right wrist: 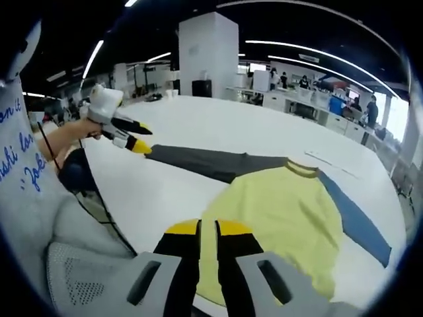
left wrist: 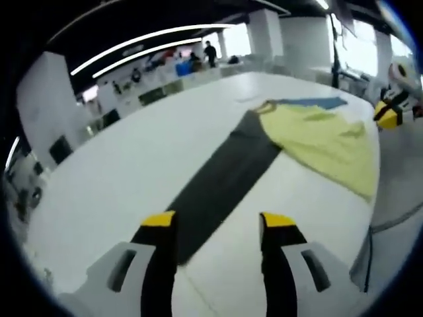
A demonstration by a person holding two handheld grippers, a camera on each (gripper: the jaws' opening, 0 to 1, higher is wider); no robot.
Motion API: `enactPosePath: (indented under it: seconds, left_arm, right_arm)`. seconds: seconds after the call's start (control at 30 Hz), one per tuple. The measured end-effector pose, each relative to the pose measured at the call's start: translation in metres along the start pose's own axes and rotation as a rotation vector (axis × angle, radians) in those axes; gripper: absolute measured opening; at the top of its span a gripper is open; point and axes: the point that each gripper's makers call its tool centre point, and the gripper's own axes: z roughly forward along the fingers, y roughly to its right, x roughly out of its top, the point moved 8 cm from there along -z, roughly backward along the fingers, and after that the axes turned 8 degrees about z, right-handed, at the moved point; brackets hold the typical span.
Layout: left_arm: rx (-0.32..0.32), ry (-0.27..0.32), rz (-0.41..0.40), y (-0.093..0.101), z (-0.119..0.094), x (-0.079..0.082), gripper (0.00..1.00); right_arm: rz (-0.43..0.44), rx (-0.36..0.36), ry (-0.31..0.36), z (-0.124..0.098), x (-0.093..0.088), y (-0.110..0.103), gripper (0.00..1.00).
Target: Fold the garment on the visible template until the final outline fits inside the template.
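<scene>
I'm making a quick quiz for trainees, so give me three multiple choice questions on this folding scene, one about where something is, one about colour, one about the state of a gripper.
1. Where does the dark sleeve lie?
A. Stretched flat on the white table
B. Folded over the yellow body
C. Hanging off the table edge

2. What colour is the garment's other sleeve?
A. Red
B. Blue
C. White

3. How do the right gripper's jaws stand?
A. Wide open
B. Nearly closed, over the yellow hem
C. Clamped on the collar

Answers: 1 A, the sleeve runs out straight towards the left gripper. 2 B, a blue band leaves the far shoulder. 3 B, only a thin gap shows between the yellow tips.
</scene>
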Motion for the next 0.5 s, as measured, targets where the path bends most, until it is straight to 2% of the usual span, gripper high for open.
enactPosePath:
  seconds: [0.13,0.27,0.5]
  left_arm:
    - [-0.014,0.018,-0.027,0.009,-0.005,0.012,0.49]
    - [-0.032,0.040,-0.018,0.021,-0.012,0.026,0.50]
    - [-0.049,0.055,-0.011,0.037,-0.022,0.043,0.53]
  right_arm:
    - [-0.015,-0.014,0.011,-0.011,0.004,0.012,0.14]
    - [-0.012,-0.011,0.036,-0.022,0.008,0.025,0.16]
    - [-0.027,-0.032,0.061,-0.034,0.012,0.042,0.29]
